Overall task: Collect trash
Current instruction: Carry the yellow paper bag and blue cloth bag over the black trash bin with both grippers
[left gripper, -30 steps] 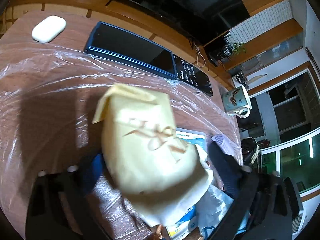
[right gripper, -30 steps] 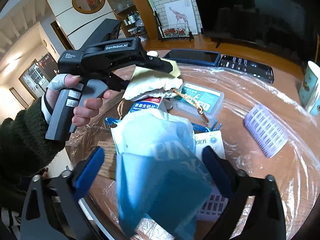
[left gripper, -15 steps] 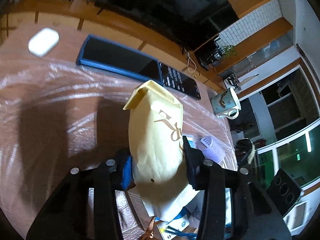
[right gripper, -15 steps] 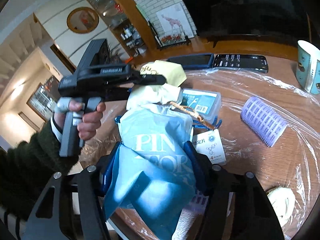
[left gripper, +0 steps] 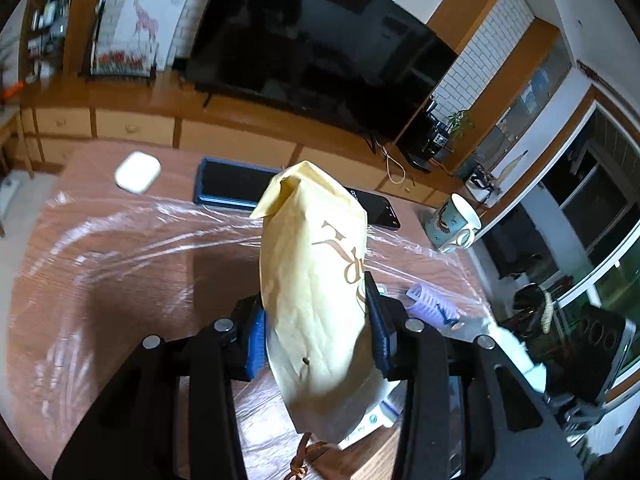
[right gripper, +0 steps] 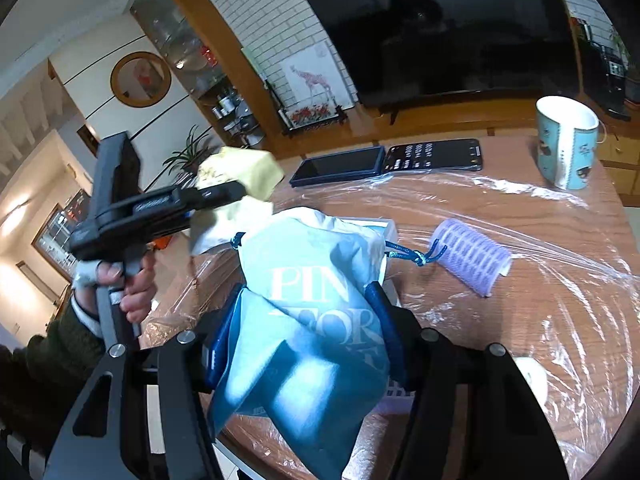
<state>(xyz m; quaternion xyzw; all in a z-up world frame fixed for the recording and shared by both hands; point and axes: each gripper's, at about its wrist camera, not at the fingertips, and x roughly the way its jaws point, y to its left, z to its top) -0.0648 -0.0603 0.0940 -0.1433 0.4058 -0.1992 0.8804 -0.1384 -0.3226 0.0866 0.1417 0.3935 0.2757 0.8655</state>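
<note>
The cream pouch [left gripper: 316,292], of soft creased fabric with gold letters, is held up above the table [left gripper: 120,280], pinched between the jaws of the left gripper [left gripper: 318,332], which are closed on its sides. The blue pouch [right gripper: 312,320], a thin cloth bag with white letters and a blue drawstring, is squeezed in the same way by the right gripper [right gripper: 304,336] near the table edge. In my judgement both pieces are now picked up, so the next move needs to carry them to a trash container, which I cannot see here. Crinkled clear plastic film [right gripper: 560,300] covers the wooden top; a ribbed lilac hair roller [right gripper: 472,256] and a ceramic mug [right gripper: 568,144] stand farther away.
</note>
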